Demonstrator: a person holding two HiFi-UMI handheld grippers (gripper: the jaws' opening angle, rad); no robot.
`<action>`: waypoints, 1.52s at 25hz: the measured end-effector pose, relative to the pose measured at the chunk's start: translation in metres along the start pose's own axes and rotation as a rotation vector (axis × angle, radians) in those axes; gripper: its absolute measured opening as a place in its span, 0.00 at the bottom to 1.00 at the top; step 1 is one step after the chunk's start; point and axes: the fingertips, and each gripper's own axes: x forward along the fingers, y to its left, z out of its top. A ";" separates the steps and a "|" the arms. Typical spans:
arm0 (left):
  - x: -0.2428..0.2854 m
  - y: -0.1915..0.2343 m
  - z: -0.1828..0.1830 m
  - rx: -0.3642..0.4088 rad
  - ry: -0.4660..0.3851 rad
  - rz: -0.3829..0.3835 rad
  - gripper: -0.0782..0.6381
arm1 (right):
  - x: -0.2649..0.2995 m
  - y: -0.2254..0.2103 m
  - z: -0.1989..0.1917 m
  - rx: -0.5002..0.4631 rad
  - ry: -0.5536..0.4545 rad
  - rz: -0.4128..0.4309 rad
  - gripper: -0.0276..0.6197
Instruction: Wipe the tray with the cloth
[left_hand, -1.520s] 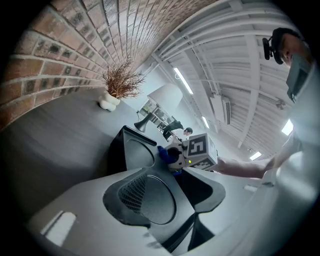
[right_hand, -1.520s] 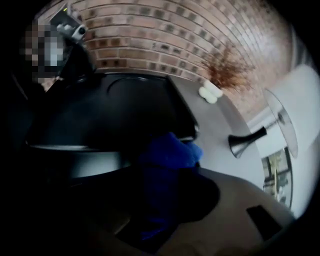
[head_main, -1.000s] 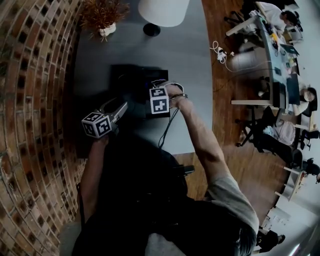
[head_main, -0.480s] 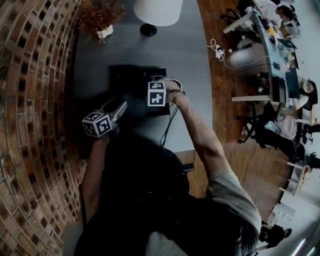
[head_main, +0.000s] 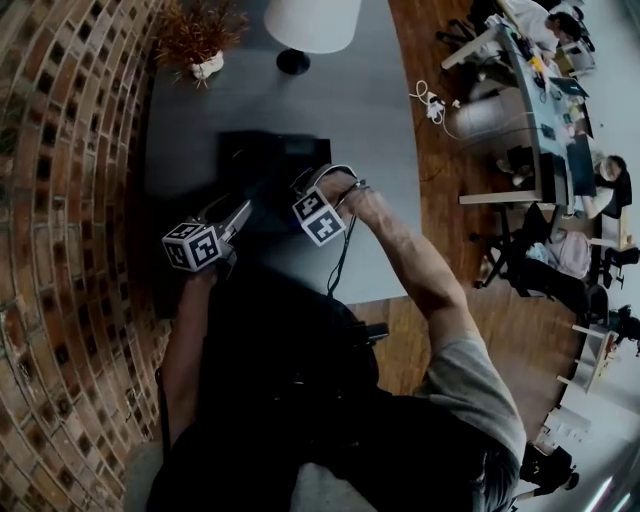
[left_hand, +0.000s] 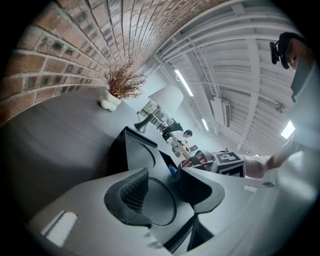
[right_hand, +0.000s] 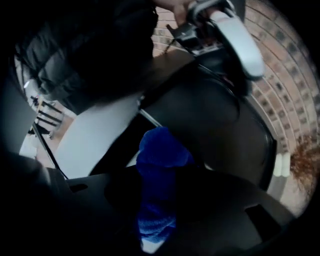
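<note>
Two claws meet at the black tray (head_main: 262, 160), which lies flat on the grey desk (head_main: 370, 120) close in front of the person. The left claw (left_hand: 162, 176) is clamped narrow on the tray's near left edge. The rim is caught between its ribbed pad and the opposite one, and the tray's round recess shows just beyond the tips. The right claw (right_hand: 162, 177) comes in over the tray from its right side, tilted downward, with a blue cloth (right_hand: 161, 150) bunched between its jaws. Those jaws are closing on the cloth, whose loose end pokes out past the tips toward the tray's dark surface. Whether the cloth touches the tray I cannot tell. In the left gripper view a small scrap of the same blue shows just behind that claw's right jaw. At the far end of the desk stand a dried plant (head_main: 203, 35) in a white vase and a white lamp (head_main: 312, 22), both well apart from the tray. A brick wall (head_main: 60, 200) runs along the desk's left side. A dark cable (head_main: 340, 255) trails toward the desk's near edge below the right claw.
</note>
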 end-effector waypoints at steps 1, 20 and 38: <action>0.000 0.000 -0.001 0.000 0.001 0.001 0.40 | 0.001 0.003 0.002 -0.004 -0.009 -0.001 0.30; 0.002 -0.002 0.000 -0.006 -0.006 -0.009 0.40 | 0.006 -0.040 -0.075 0.412 0.353 -0.159 0.30; 0.001 -0.002 0.002 -0.021 -0.027 -0.032 0.40 | -0.001 -0.058 -0.130 0.098 0.769 -0.323 0.30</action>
